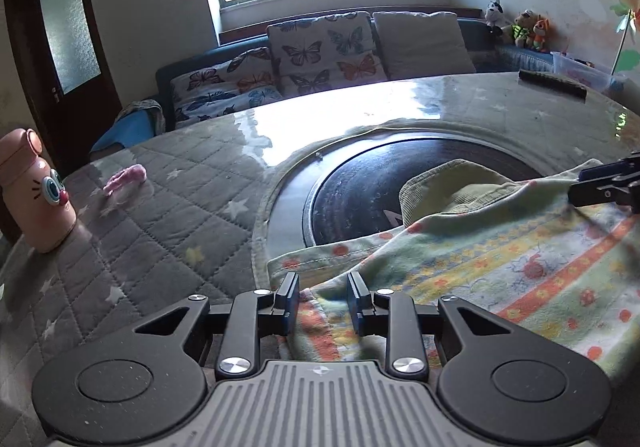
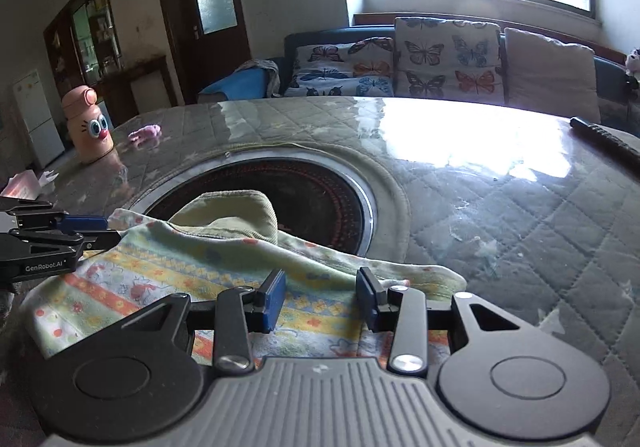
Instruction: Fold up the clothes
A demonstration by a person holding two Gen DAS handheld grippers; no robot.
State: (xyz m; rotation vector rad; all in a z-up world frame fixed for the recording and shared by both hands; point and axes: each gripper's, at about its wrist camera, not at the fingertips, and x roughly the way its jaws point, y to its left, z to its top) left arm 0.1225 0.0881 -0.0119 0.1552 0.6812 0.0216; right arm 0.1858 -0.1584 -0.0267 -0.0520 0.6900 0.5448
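Note:
A small patterned garment (image 1: 500,263), pale green with orange and yellow bands, lies partly folded on the table, its green ribbed edge over the black round cooktop (image 1: 360,191). It also shows in the right wrist view (image 2: 192,271). My left gripper (image 1: 323,293) is open, its jaws on either side of the garment's near left edge. My right gripper (image 2: 322,289) is open above the garment's right end. The right gripper shows at the right edge of the left wrist view (image 1: 600,185), and the left gripper at the left edge of the right wrist view (image 2: 80,233).
The table (image 1: 160,215) has a grey quilted star cover under clear film. A pink cartoon-face bottle (image 1: 34,191) and a small pink object (image 1: 124,177) stand at the left. A dark remote (image 1: 552,84) lies at the far right. A sofa with butterfly cushions (image 1: 320,51) is behind.

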